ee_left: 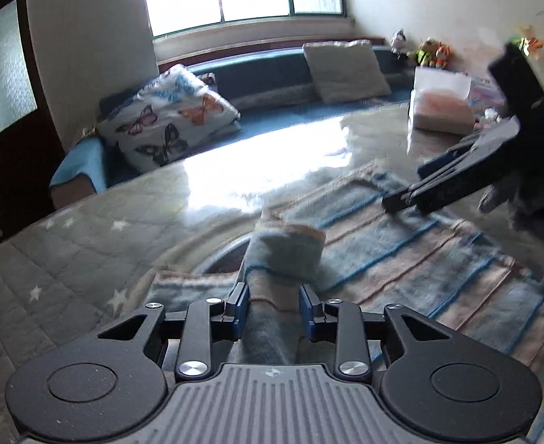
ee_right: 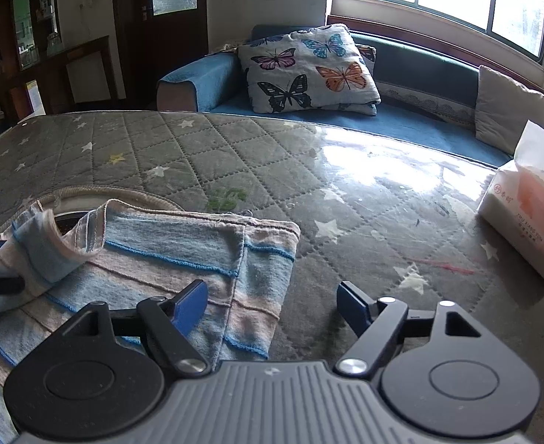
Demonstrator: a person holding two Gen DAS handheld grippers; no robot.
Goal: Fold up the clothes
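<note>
One fold underway: left gripper (ee_left: pixel 273 310) clenched on striped garment (ee_right: pixel 183 259), right gripper (ee_right: pixel 272 299) w/ fingers released, prob. needs the near corner next.

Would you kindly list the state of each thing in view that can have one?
Blue and pink striped cloth garment: lying partly spread on the quilted star-patterned table cover, one bunched end lifted.
Left claw: shut on the bunched end.
Right claw: open, empty, over the garment's edge.
White tissue pack: opened, tissue sticking up.
Dark wooden door: closed.
</note>
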